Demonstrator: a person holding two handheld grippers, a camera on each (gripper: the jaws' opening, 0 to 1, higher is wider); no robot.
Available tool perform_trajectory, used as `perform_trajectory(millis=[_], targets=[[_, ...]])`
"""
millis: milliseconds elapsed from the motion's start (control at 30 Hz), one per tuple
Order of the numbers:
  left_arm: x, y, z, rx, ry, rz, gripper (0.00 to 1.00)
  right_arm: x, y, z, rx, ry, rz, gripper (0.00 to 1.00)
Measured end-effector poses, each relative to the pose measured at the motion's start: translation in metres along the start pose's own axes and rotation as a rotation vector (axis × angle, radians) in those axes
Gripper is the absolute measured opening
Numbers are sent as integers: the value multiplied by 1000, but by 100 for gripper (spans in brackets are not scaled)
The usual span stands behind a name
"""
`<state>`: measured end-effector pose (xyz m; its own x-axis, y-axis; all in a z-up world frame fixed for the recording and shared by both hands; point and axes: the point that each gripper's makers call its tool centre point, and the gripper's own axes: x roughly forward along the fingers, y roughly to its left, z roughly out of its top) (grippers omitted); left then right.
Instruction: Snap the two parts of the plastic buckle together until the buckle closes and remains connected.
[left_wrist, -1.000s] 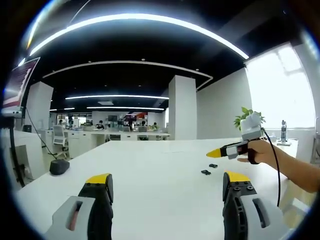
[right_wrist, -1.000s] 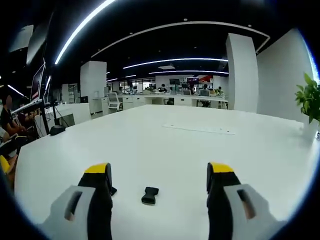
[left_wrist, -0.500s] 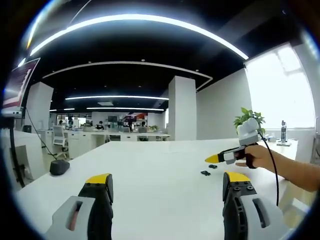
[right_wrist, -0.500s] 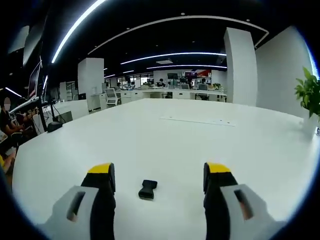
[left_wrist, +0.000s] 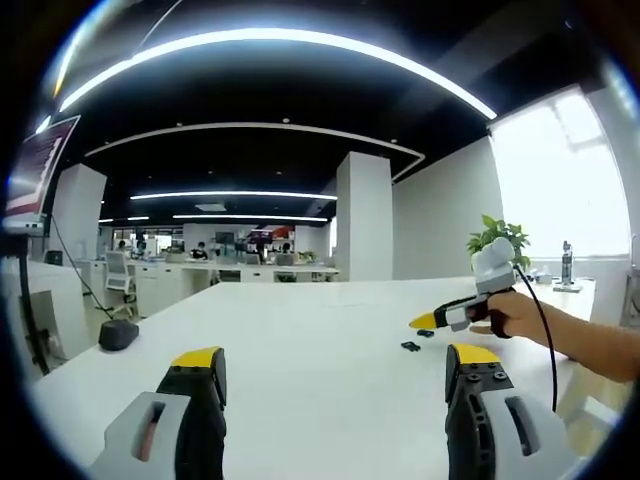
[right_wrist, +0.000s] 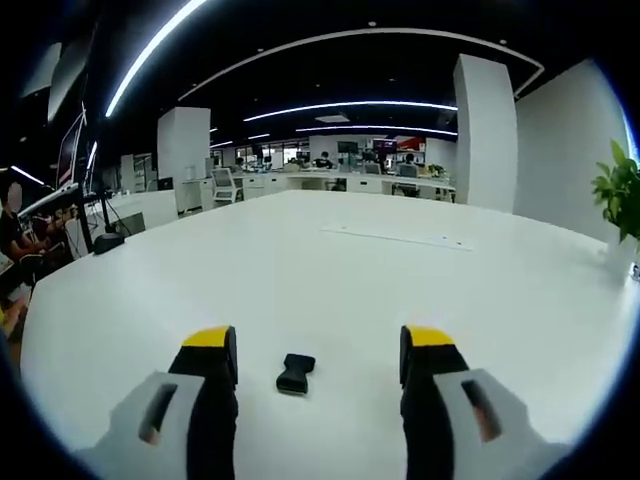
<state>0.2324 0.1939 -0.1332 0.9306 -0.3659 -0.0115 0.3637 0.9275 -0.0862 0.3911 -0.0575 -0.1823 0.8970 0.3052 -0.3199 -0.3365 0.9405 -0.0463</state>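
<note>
Nearest in the left gripper view: left tool (left_wrist: 334, 368), jaws spread wide, yellow-tipped, nothing between them, raised over bare white surface (left_wrist: 300, 330). Further out on the right, two small black buckle parts (left_wrist: 418, 340) lying on the surface, near each other but apart, not joined. Just above them, right tool (left_wrist: 424, 321) reaching in from the right, held in a person's hand (left_wrist: 515, 312), yellow tip pointing left, a cable trailing from it; jaw state not readable from this side. Off to the left, a dark rounded object (left_wrist: 118, 333) resting on the surface near its edge. Beyond the hand, a green potted plant (left_wrist: 497, 238) against the bright window. Farthest back, a white pillar (left_wrist: 364, 214), rows of office desks with seated people, and long curved ceiling lights.

Nearest in the right gripper view: right tool (right_wrist: 318, 338), jaws spread, gripping nothing, hovering low over the surface (right_wrist: 400, 280). Between the jaw tips and slightly toward the left one, one black buckle part (right_wrist: 295, 372) lying flat, untouched by either jaw. Second part hidden here, possibly behind the left jaw; cannot tell. Further on, a long flat strip (right_wrist: 396, 236) set in the surface. At the far right edge, the plant (right_wrist: 622, 190). At the left edge, a seated person. Beyond, the pillar (right_wrist: 485, 130) and distant desks.
</note>
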Motion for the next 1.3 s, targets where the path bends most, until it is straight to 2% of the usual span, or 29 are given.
perform_trajectory(millis=[367,967,1300], targets=[[0,1,-1,-2,2,-1,92,2,3,-5,-6,25,13,62],[-2,2,-2,-5,3,-1,92,3,4,-12,-21,62,12,49],[-2,3,-3,-7,3,-1,92,4,5,-15,-17,75,16,47]])
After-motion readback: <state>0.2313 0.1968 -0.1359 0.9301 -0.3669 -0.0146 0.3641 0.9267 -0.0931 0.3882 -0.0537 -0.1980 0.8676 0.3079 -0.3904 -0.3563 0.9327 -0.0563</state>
